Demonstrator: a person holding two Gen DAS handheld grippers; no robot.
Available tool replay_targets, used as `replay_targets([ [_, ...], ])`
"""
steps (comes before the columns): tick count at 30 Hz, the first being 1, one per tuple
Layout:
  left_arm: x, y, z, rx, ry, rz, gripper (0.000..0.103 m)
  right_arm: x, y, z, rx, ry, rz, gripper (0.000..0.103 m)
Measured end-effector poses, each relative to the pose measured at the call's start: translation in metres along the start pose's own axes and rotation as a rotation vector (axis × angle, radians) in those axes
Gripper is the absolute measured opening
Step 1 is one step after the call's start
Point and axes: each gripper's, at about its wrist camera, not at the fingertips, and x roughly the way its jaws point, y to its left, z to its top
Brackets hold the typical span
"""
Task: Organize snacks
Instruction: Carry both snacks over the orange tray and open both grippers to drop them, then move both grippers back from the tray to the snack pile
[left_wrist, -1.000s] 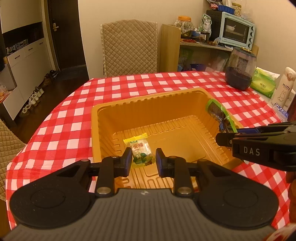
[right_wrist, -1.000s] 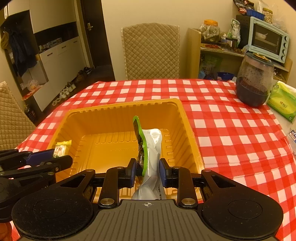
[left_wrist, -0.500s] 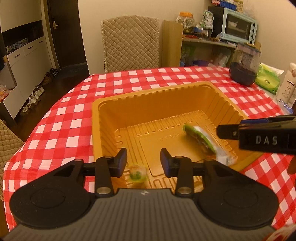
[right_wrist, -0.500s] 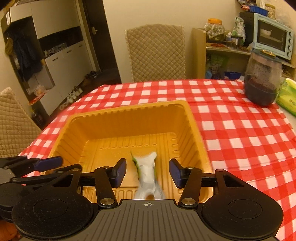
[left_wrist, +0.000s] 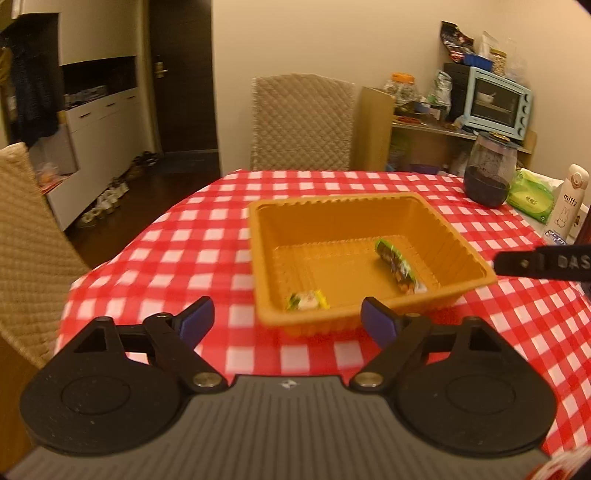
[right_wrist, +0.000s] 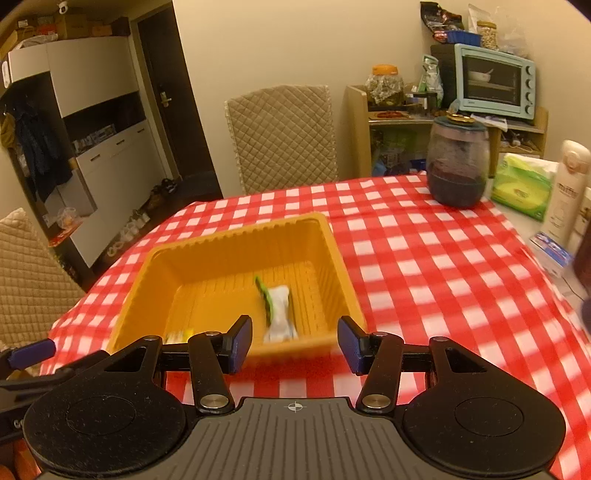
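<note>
While both grippers hang over the red checked tablecloth (left_wrist: 369, 184), each one has nothing in it. The left gripper (left_wrist: 286, 319) has just been opening its jaws, and they now stand wide apart with only cloth showing between them. Just ahead of it, and a bit to the right, sits the orange tray (left_wrist: 332, 325). A small yellow candy packet (left_wrist: 306, 300) lies flat inside the tray, close to the wall nearest this gripper. A green snack bag (left_wrist: 397, 267) lies farther in and to the right.

The right gripper (right_wrist: 293, 345) has its jaws partly apart, with nothing between them. Right in front of it the same tray (right_wrist: 140, 284) holds the green and white bag (right_wrist: 279, 312), which looks blurry, so I cannot tell just how it lies. Far ahead to the right stands a dark jar (right_wrist: 458, 162).
</note>
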Motion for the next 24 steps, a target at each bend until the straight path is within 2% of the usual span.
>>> replay_targets([
  [4, -0.032, 0.001, -0.017, -0.019, 0.024, 0.004, 0.090, -0.040, 0.002, -0.024, 0.022, 0.010, 0.001, 0.052],
  [12, -0.079, 0.001, -0.054, -0.046, 0.070, -0.035, 0.090, -0.105, -0.002, -0.068, 0.050, 0.009, -0.024, 0.052],
  [17, -0.096, -0.003, -0.070, -0.033, 0.097, -0.054, 0.090, -0.122, 0.001, -0.091, 0.048, 0.059, -0.030, 0.052],
  [24, -0.103, -0.018, -0.088, -0.011, 0.149, -0.068, 0.090, -0.124, 0.011, -0.118, 0.005, 0.124, -0.030, 0.052],
])
